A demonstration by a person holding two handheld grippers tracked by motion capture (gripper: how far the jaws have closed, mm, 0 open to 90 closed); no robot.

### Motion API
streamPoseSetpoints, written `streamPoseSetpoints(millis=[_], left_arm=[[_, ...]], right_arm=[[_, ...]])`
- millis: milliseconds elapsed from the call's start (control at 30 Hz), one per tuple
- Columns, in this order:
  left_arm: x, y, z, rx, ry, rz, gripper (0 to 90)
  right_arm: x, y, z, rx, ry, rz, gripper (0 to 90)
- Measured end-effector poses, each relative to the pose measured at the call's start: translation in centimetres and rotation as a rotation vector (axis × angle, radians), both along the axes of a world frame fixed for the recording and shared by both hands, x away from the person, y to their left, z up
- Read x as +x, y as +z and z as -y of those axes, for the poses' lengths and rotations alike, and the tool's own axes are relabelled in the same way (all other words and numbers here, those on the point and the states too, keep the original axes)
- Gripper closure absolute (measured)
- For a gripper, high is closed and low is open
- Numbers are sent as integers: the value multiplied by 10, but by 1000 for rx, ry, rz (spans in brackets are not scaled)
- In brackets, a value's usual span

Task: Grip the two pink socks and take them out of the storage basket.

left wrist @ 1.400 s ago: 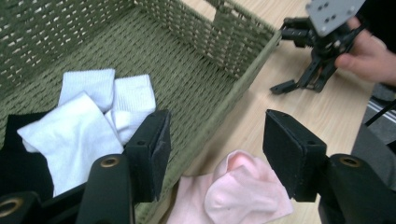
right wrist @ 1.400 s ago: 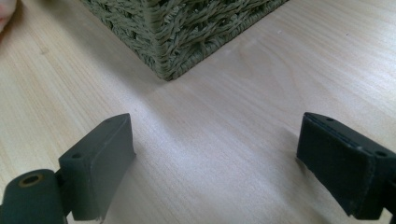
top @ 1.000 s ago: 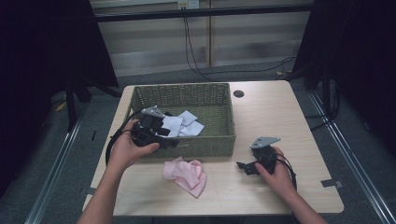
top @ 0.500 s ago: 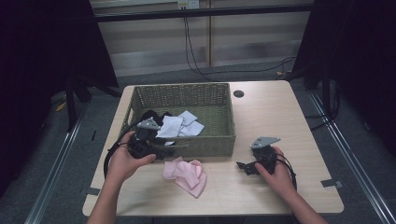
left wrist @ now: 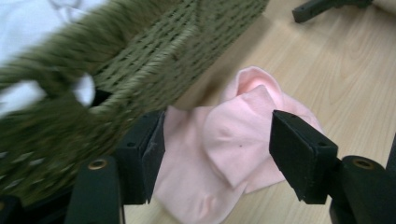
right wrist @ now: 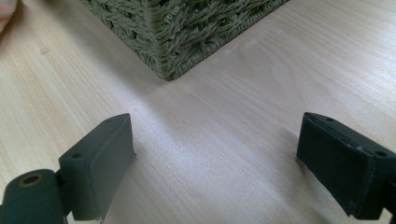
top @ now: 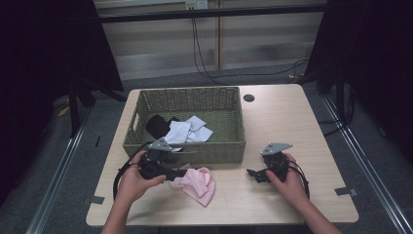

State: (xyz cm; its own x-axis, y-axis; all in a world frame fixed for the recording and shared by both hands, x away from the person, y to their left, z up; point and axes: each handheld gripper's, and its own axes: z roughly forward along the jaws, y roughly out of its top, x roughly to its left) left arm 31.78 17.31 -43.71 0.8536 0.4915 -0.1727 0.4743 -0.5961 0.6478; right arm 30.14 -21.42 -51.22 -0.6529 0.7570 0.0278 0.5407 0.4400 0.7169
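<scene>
From the high view we see one woven basket [top: 229,146] on the bench [top: 292,117], holding white cloths [top: 187,131] and one black cloth [top: 157,126]. One pink cloth [top: 197,183] lies on the bench just in front of the basket. Our left tool [top: 178,171] sits low at the pink cloth's left edge; our right tool [top: 253,174] rests on bare wood, well apart from the cloth.

In the left gripper view we see what the high view cannot: the left tool [left wrist: 217,154] is spread wide, the pink cloth [left wrist: 233,140] lying between its jaws and ungripped, with the basket [left wrist: 140,60] wall close at the left, blurred.

In the right gripper view the right tool [right wrist: 212,163] is spread wide over bare bench [right wrist: 210,121], nothing between the jaws. The basket [right wrist: 187,32] corner stands ahead.
</scene>
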Motion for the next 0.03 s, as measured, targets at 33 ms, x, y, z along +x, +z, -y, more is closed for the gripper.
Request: streamPoseSetpoints(millis=[33], left_arm=[[-1, -2, 2, 5, -4, 0, 345]], right_arm=[[0, 0, 0, 0, 0, 0, 103]])
